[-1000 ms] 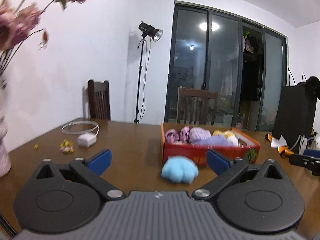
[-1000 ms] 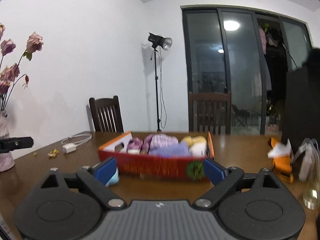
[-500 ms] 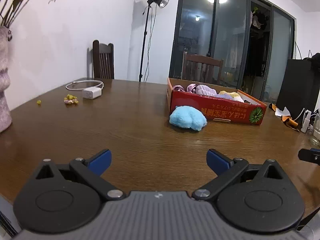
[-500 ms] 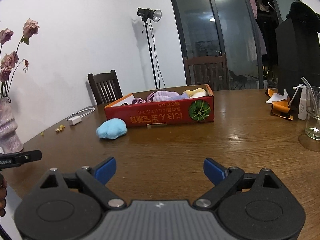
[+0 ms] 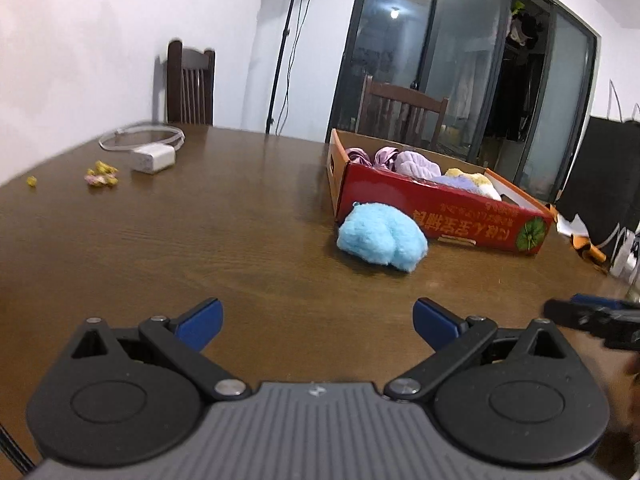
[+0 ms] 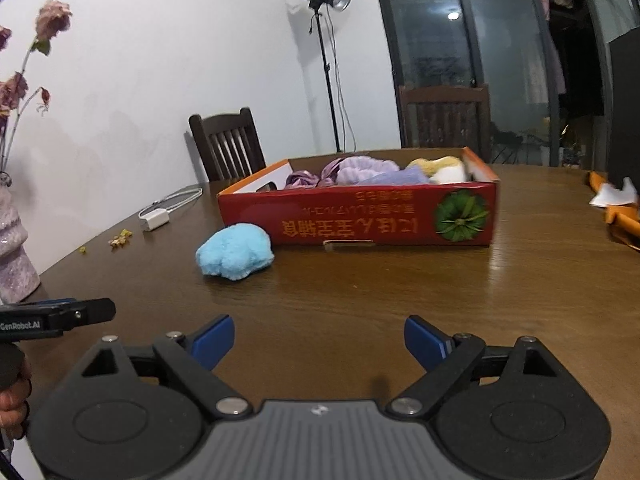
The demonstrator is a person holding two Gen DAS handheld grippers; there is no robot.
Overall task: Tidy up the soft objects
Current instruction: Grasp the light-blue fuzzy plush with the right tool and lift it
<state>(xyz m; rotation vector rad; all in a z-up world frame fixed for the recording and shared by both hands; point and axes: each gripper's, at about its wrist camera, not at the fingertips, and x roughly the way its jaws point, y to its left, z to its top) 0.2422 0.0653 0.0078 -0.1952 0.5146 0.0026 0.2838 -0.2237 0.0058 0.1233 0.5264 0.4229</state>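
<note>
A fluffy blue toy (image 5: 382, 237) lies on the brown table (image 5: 224, 248), just beside the near left corner of the red box (image 5: 444, 209), which holds purple, yellow and white soft things (image 6: 372, 171). The left tongs (image 5: 316, 322) stand wide apart with nothing between them, well short of the toy. The right tongs (image 6: 318, 340) are also spread and empty, their jaws closing a little.

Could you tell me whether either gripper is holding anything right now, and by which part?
Nothing is held: the left gripper is open and empty, and the right gripper, jaws closing slightly, has nothing between them.
</note>
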